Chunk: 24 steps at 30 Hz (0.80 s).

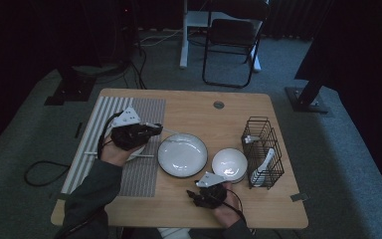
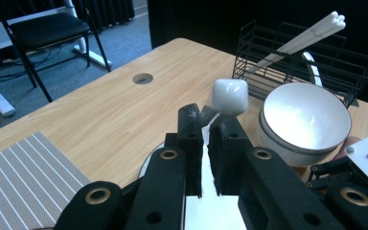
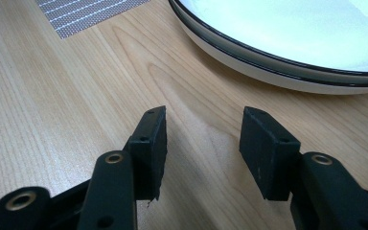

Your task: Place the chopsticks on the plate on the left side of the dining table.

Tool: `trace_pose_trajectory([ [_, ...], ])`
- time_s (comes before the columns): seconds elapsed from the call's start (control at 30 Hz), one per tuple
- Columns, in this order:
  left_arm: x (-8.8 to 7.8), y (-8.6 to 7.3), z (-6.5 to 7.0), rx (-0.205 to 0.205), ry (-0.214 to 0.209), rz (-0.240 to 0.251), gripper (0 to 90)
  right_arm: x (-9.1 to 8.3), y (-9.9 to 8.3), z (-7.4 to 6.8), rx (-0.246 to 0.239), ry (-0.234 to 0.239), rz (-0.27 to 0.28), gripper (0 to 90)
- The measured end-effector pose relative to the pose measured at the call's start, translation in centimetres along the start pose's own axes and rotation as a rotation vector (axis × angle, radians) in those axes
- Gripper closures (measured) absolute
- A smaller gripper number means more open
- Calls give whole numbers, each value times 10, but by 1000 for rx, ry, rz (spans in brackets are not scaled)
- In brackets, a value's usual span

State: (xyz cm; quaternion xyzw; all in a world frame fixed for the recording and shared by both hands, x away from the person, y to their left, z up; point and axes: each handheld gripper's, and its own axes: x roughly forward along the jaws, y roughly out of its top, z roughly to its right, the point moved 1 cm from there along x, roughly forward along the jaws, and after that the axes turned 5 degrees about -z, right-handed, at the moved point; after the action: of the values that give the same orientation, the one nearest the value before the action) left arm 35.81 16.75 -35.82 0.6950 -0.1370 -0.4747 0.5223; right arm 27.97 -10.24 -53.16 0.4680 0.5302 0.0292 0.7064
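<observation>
The left gripper (image 2: pixel 206 125) holds a white spoon (image 2: pixel 229 96) between its closed fingers, above the plate (image 1: pixel 182 154) beside the striped mat (image 1: pixel 144 169). The right gripper (image 3: pixel 203 129) view shows its fingers apart and empty over the table (image 3: pixel 52 105), near the plate's rim; the high view shows the bowl (image 1: pixel 230 163) and rack (image 1: pixel 263 149).

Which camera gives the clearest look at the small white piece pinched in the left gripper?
The left gripper view: the white piece sits close up, clamped between that left gripper's jaws, its blocky end clear. The high view shows it as a thin white sliver beyond the gripper. The right gripper view looks at the plate.
</observation>
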Motion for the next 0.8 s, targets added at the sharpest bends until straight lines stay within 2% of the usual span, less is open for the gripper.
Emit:
trace_pose_trajectory([
  [0.5, -13, -14, 0, -14, 8, -2, 850, -1, 1, 1, 1, -8, -13, 522],
  [0.8, -21, -20, -2, -22, 18, -3, 850, -4, 4, -7, -20, -8, -12, 524],
])
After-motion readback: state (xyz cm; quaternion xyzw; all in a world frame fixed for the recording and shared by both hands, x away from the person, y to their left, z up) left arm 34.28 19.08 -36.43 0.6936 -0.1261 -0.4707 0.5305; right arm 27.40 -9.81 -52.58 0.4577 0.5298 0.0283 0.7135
